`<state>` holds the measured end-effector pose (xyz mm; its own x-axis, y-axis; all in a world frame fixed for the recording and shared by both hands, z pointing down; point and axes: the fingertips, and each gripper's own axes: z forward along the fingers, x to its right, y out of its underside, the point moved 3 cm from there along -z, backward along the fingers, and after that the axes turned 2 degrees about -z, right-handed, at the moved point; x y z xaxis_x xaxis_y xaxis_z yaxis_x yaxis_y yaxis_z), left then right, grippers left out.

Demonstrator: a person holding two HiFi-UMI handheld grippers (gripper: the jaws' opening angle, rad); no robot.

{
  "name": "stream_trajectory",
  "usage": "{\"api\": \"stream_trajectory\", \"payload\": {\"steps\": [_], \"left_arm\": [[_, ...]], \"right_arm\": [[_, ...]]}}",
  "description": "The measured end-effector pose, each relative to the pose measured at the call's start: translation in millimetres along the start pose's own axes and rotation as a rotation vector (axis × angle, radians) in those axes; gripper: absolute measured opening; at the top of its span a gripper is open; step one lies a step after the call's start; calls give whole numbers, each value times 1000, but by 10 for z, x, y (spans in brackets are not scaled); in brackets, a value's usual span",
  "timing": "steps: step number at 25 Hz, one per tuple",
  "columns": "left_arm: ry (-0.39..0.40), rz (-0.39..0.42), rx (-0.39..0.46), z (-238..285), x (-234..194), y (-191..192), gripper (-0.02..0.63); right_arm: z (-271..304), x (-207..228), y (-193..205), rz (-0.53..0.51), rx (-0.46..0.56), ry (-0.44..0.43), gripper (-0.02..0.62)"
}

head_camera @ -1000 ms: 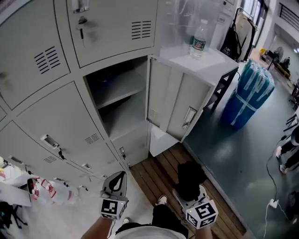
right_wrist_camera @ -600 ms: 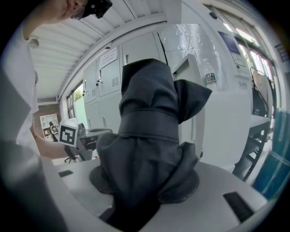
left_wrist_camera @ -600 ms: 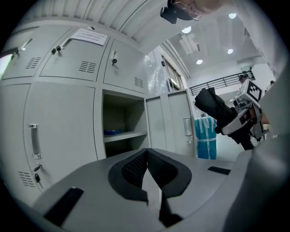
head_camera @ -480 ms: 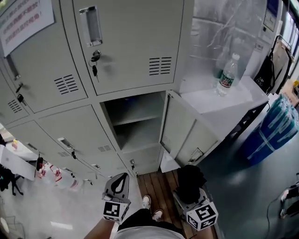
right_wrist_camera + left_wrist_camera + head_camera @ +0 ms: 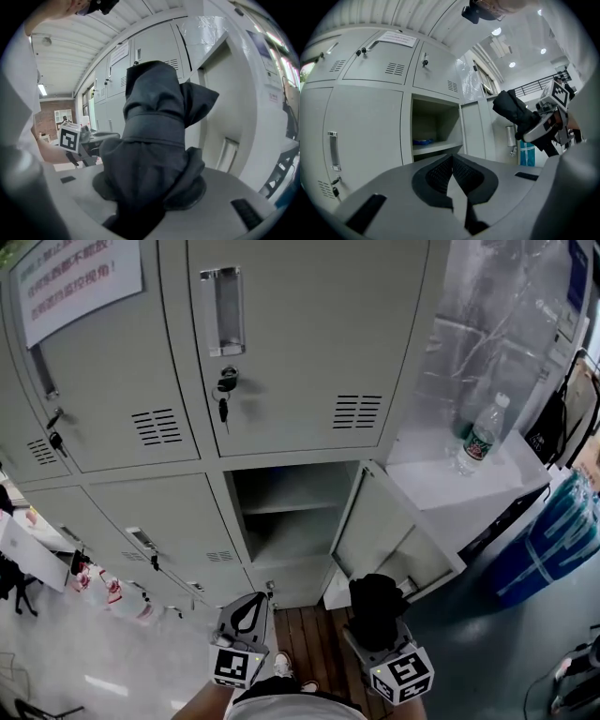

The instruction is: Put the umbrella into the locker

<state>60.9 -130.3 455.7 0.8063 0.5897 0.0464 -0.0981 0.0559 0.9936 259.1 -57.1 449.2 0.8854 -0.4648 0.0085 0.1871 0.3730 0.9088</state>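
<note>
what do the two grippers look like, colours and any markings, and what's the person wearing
Both are light grey plastic. The left gripper has two tapered fingers lined with dark ribbed pads; the right gripper is the same build. Each carries a white marker cube at the back, printed with black square patterns. No cables show. The person wears a white top.

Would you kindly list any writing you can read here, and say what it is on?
Paper notice on a locker door: printed lines, too blurred to read.
Label on the water bottle: too small to read.
Nothing else legible.
</note>
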Motion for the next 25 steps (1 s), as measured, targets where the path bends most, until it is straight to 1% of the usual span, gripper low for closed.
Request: {"api": "stream_trajectory", "payload": {"steps": [5,11,15,19,25], "left_arm": [[-34,-22,9,28,-182,23,23],[-45,1,17,75,-377,14,23],[-60,2,36,121,-515,-30,23],[-59,28,53,165,-586,-107,23],[-51,3,75,233,-642,-162,23]], "right_arm": [[251,46,-209,-56,3,-17,204],[446,121,-286,-78,-8,-9,204],[596,135,-391,-130,-6,-10,204],[700,144,-456,-180,-18,-1,204],[830,228,-586,-214,-17,14,204]]}}
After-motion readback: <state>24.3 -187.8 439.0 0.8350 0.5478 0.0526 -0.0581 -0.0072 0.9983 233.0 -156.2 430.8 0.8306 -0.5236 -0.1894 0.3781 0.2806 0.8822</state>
